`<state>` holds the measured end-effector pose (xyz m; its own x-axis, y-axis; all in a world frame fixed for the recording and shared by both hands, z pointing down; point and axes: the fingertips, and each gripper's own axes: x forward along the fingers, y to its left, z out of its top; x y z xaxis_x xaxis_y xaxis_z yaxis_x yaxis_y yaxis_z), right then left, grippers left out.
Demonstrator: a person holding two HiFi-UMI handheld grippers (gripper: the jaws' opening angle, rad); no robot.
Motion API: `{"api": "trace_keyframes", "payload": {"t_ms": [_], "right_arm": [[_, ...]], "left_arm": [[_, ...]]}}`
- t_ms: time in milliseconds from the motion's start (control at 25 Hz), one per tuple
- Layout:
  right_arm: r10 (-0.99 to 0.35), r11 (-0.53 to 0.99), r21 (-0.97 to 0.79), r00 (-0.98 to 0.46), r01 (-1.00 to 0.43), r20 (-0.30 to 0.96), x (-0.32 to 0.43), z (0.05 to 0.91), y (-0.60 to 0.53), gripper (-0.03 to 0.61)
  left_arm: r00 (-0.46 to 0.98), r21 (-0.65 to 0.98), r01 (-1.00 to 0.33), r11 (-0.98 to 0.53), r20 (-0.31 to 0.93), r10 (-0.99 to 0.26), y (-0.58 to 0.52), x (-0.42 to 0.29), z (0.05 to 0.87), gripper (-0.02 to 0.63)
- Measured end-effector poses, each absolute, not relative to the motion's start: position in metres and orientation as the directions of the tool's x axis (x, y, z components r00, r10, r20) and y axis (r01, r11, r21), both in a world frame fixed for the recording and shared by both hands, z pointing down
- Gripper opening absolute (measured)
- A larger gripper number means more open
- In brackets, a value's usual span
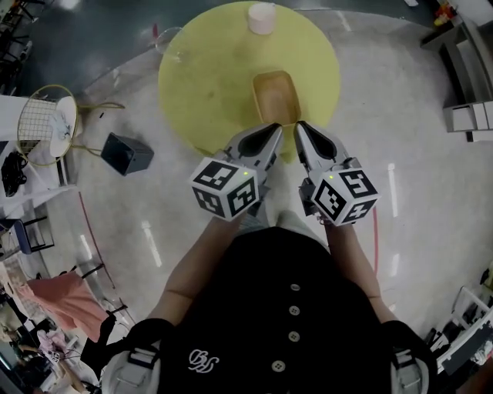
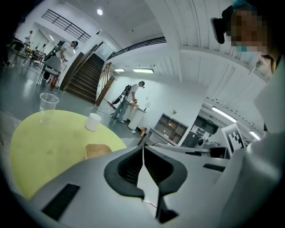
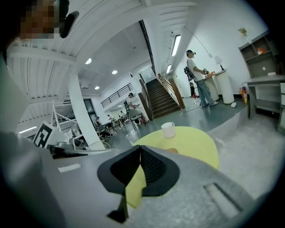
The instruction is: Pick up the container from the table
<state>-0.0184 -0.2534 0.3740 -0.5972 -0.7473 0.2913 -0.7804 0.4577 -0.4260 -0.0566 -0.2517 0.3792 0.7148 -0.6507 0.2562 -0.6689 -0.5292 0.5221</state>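
The container (image 1: 276,96) is a tan, shallow rectangular tub on the near half of a round yellow table (image 1: 208,77). Both grippers hover side by side over the table's near edge, just short of the tub. My left gripper (image 1: 275,128) is shut with nothing in it, and my right gripper (image 1: 301,126) is shut and empty too. In the left gripper view the tub (image 2: 97,150) shows just past the closed jaws (image 2: 143,149). In the right gripper view only a sliver of it (image 3: 173,150) peeks over the closed jaws (image 3: 140,149).
A white cup (image 1: 261,17) stands at the table's far edge and a clear plastic cup (image 1: 168,42) at its far left. On the floor to the left lie a black box (image 1: 127,152) and a wire-frame object (image 1: 46,123). Grey shelving (image 1: 466,77) stands at the right.
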Motion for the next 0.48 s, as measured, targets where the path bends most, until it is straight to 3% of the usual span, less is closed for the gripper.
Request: {"api": "trace_keyframes", "payload": {"t_ms": [480], "right_arm": [[-0.785, 0.389, -0.399, -0.525, -0.83, 0.328, -0.04, 0.379, -0.312, 0.004]], "left_arm": [[0.764, 0.515, -0.63, -0.581, 0.278, -0.582, -0.309, -0.08, 0.389, 0.02]]}}
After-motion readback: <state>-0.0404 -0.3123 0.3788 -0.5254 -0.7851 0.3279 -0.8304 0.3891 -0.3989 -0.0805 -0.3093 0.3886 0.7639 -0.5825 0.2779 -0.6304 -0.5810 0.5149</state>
